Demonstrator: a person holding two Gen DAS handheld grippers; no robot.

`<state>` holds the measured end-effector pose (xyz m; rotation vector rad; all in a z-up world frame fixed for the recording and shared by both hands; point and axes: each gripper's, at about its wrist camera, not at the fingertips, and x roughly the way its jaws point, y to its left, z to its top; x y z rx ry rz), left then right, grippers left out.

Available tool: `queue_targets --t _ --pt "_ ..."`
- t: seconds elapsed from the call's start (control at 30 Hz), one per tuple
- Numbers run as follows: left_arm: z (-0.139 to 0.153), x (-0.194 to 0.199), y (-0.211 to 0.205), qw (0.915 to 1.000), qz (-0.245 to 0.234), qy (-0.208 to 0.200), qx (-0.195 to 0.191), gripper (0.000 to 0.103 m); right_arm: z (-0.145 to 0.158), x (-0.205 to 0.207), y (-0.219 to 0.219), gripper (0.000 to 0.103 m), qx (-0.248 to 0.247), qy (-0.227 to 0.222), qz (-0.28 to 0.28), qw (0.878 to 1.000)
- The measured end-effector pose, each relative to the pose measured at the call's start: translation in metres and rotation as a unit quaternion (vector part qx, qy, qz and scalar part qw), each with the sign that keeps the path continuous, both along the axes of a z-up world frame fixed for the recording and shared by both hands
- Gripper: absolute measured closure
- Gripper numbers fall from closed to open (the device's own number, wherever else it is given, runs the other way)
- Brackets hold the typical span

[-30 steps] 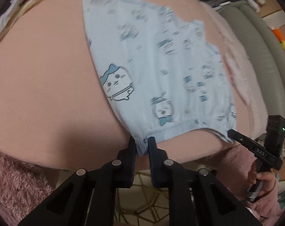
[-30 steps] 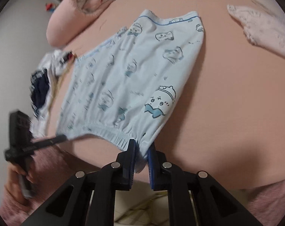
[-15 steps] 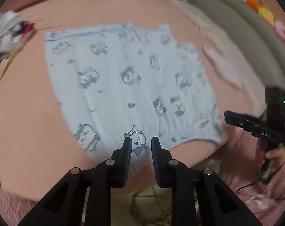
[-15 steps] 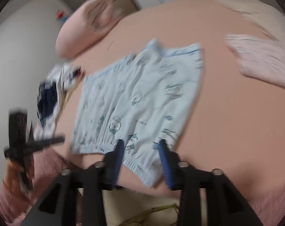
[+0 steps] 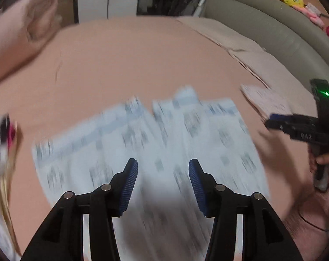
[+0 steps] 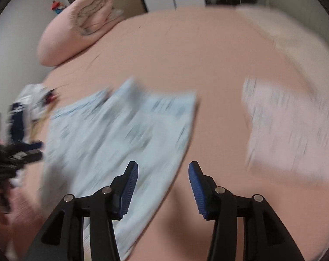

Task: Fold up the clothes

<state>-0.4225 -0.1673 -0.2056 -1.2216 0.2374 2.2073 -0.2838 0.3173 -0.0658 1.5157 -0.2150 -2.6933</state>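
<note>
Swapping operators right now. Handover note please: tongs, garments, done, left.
Left tongs: jaws opening, nothing between the pads, above the blue printed shorts.
Right tongs: jaws opening, empty, over the shorts' right edge.
Shorts lie spread flat on the pink bed, released by both tongs.
Pale pink garment lies to the right; a white and navy pile lies at the left edge.
Done: shorts laid out flat.
Left: fold the shorts, then probably the other pieces. Frames are blurred.
</note>
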Motion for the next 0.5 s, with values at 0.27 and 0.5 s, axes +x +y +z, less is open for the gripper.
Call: queue_targets --t 0.27,0.5 --pt "-0.049 -0.076 0.062 0.998 -0.047 -0.032 -0.027 0.077 -0.059 -0.088 0.046 0.055 -0.014 -0.068 -0.033 0.997" --pt "-0.043 -0.056 0.074 0.9935 -0.101 0.018 -0.05 0.079 -0.067 -0.103 0.042 0.055 -0.024 -0.048 0.0 0.999"
